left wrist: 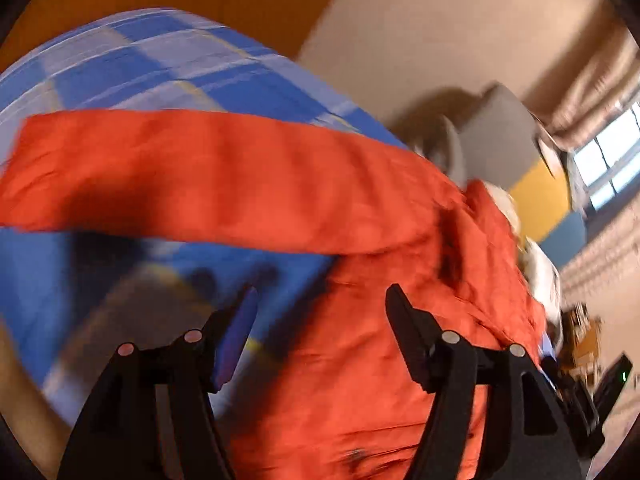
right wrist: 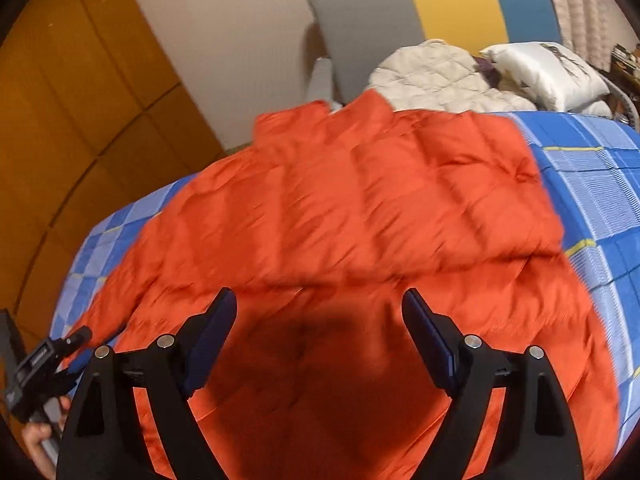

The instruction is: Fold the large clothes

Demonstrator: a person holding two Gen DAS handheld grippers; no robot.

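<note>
Two grippers: both in view, fingers apart, nothing between them.
Left gripper: hovers over the near edge of the jacket, one finger above the bedcover, the other above orange fabric.
Right gripper: hangs above the jacket's body, casting a dark shadow on it.
Jacket: orange, quilted, spread on the bed; right sleeve folded across the chest, left sleeve stretched out flat to the left.
Bedcover: blue checked, under the jacket.
Far side: cream quilted garment, white pillow, grey, yellow and blue headboard.
</note>
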